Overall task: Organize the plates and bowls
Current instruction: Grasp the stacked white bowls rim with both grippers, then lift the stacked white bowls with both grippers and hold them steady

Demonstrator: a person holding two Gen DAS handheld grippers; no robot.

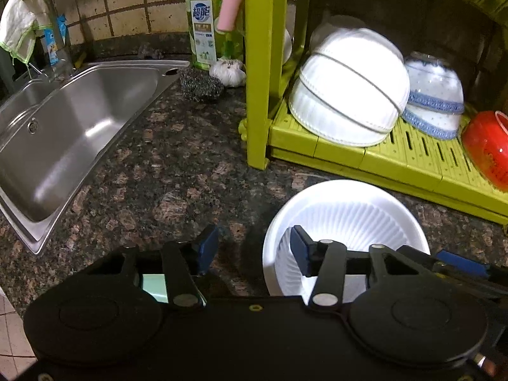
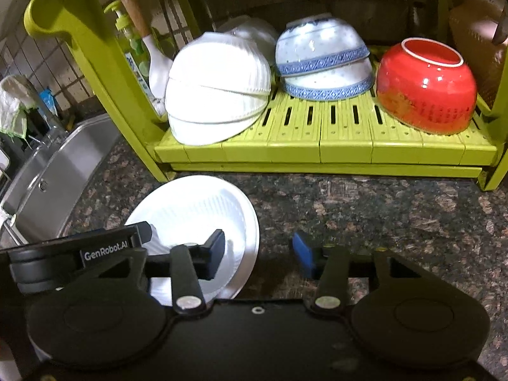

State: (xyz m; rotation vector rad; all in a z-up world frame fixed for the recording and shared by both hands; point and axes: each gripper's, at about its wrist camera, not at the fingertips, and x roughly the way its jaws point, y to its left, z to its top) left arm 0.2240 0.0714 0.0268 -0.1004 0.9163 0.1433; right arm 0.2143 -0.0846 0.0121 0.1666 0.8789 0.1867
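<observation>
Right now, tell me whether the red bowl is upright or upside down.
Upside down: the red bowl rests rim-down on the green rack, foot ring on top.

Counter: dark speckled granite countertop (image 1: 177, 165), brown and black.
Sink: stainless steel sink (image 1: 73, 127) set into the counter, at the left.
Wall: beige square wall tiles (image 1: 127, 3) with dark, stained grout.
Shelf: lime-green plastic rack (image 2: 320, 149) standing on the counter.
Light: bright overhead light, glare on the steel.
</observation>
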